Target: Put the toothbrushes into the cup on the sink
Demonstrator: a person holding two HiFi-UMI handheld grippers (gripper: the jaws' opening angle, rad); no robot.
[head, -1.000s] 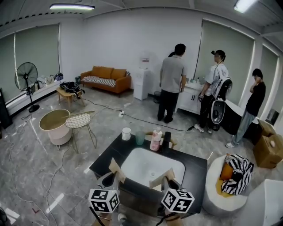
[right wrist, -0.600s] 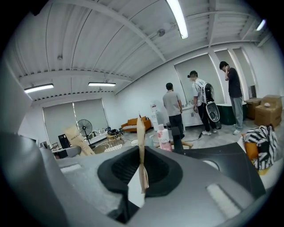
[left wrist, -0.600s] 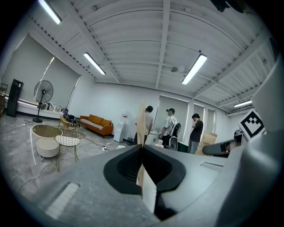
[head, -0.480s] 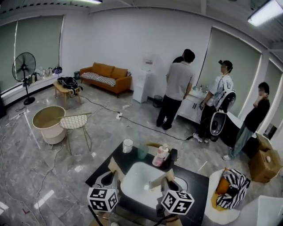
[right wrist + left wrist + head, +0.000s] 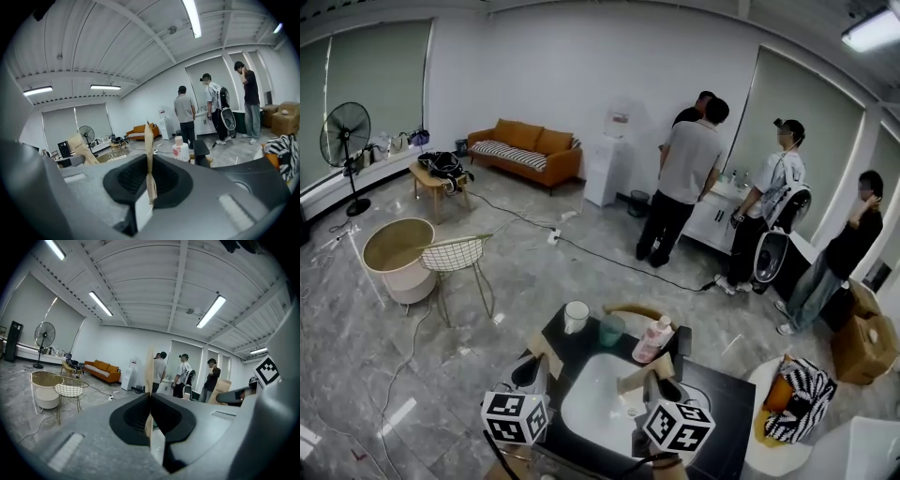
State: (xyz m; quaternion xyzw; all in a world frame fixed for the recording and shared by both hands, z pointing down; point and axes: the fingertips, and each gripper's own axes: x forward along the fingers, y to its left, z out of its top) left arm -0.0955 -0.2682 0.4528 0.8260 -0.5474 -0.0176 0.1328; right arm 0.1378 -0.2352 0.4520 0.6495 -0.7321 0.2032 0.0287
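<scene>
The sink's white basin (image 5: 605, 403) is set in a black counter (image 5: 722, 398) at the bottom of the head view. A white cup (image 5: 575, 317), a teal cup (image 5: 610, 329) and a pink and white bottle (image 5: 652, 339) stand along the counter's far edge. No toothbrush shows in any view. My left gripper (image 5: 546, 354) is over the basin's near left corner, its tan pads pressed together and empty (image 5: 150, 380). My right gripper (image 5: 642, 373) reaches over the basin's near right side, with its pads also together and nothing seen between them (image 5: 148, 140). The right gripper view shows the bottle (image 5: 179, 149) ahead.
A wire chair (image 5: 461, 258) and a round tub (image 5: 397, 255) stand left of the sink, with a cable (image 5: 609, 255) across the floor behind. Several people (image 5: 689, 178) stand at a counter at the back right. A white pouf (image 5: 778, 441) carries a striped bag (image 5: 806, 384).
Both grippers and the head camera have moved forward toward the sink. The basin, cups and bottle now lie closer and lower in the head view. Both pairs of jaws stay together.
</scene>
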